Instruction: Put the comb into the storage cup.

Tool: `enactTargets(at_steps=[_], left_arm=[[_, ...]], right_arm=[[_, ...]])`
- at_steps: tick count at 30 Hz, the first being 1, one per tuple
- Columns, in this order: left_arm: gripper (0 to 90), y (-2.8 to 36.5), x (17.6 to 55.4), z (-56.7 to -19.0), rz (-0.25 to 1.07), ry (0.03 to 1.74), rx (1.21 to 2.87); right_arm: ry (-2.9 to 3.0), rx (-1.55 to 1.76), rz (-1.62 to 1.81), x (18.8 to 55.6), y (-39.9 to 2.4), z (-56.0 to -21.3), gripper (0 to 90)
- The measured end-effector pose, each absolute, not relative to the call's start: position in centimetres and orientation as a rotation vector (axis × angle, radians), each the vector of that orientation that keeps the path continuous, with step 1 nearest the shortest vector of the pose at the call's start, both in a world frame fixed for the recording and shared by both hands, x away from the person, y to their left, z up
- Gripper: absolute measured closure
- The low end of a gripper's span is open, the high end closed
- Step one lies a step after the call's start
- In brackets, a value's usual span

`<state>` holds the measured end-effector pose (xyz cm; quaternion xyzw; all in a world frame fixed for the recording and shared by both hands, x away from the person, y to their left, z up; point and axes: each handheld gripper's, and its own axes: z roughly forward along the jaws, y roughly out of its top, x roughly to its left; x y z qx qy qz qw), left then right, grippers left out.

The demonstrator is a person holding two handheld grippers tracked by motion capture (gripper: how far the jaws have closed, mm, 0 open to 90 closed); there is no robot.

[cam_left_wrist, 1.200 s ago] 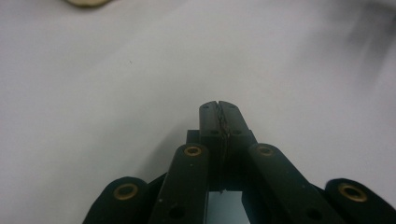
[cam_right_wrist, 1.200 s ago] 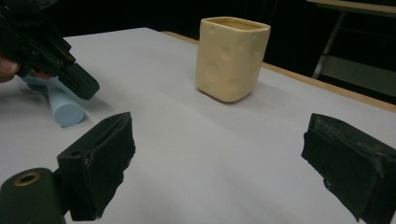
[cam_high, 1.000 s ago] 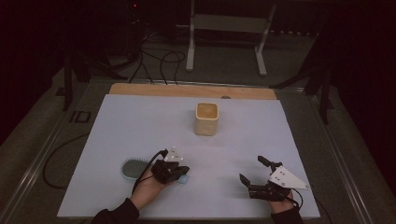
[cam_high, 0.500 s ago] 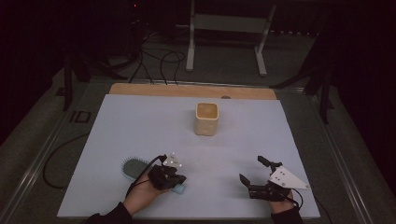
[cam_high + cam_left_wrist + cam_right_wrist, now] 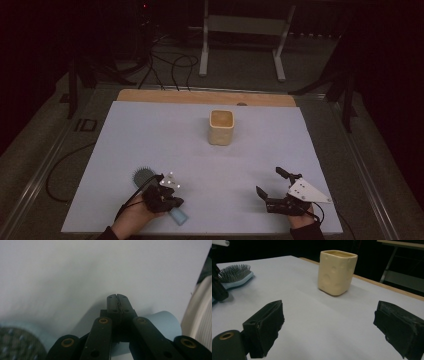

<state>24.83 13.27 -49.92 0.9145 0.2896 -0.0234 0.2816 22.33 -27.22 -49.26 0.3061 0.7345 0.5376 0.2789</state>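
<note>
The left tongs (image 5: 167,197) sit low at the near left of the table (image 5: 150,135), their jaws pressed fully together with nothing between them. In the left gripper view the closed tips hang just above the light blue handle of the hairbrush (image 5: 165,321), which passes beneath them; whether they touch it cannot be told. From the high view the hairbrush (image 5: 145,177) lies flat on the table, bristled head toward the far side and handle end poking out near the person's left hand (image 5: 132,217). The right tongs (image 5: 272,190) rest at the near right with jaws spread wide and empty. A cream-yellow cup (image 5: 221,127) stands upright mid-table, well apart from both tongs.
</note>
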Motion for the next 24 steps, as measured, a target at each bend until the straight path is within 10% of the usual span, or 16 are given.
enactTargets(at_steps=[24], left_arm=[[89.6,19.6,24.6,-48.9,-0.052,0.897,2.649]], right_arm=[[1.972,0.822,1.446,22.3,-27.2,-49.3,8.7]])
